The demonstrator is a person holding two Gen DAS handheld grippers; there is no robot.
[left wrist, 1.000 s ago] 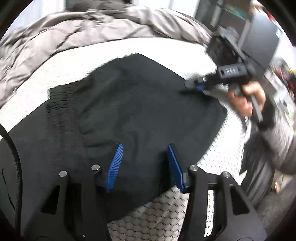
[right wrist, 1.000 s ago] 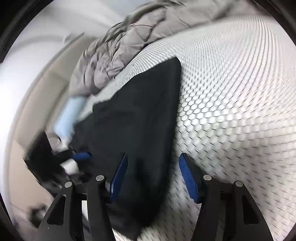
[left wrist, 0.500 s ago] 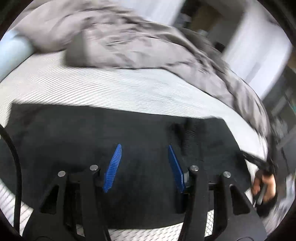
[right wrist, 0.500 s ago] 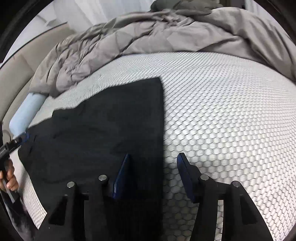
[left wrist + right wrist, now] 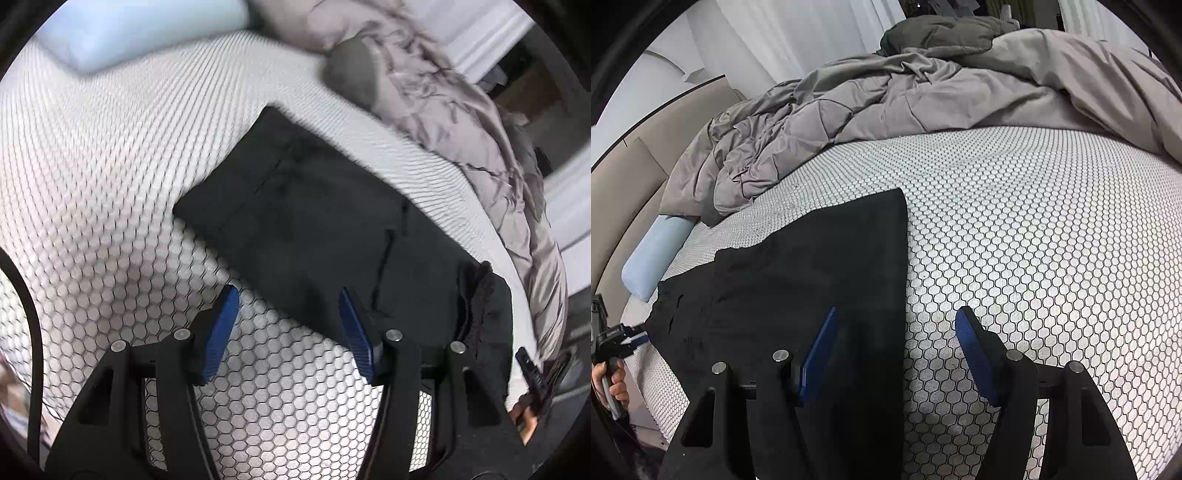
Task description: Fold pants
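Black pants [image 5: 325, 229] lie flat on the white honeycomb mattress [image 5: 110, 184], with the gathered waistband [image 5: 476, 295] at the right. My left gripper [image 5: 288, 325] hovers over their near edge. Its jaws are opening; the cloth edge lies below the gap and the pads [image 5: 221, 328] do not press on it. In the right wrist view the pants [image 5: 812, 277] stretch away to the left. My right gripper [image 5: 897, 350] straddles their right edge, jaws opening, with nothing pinched. The left gripper [image 5: 635, 338] shows at the far left, held by a hand [image 5: 609, 384].
A crumpled grey duvet [image 5: 923, 96] is heaped along the far side of the bed. A light blue pillow [image 5: 653, 258] lies by the beige headboard [image 5: 620, 184]. The mattress [image 5: 1052, 258] stretches wide to the right of the pants. A hand [image 5: 524, 421] shows at the lower right.
The left gripper has swept along the pants and rolled, so the pants now run diagonally with the waistband at right. Both grippers' jaws stand wider. The right view has steadied over the pants' edge.
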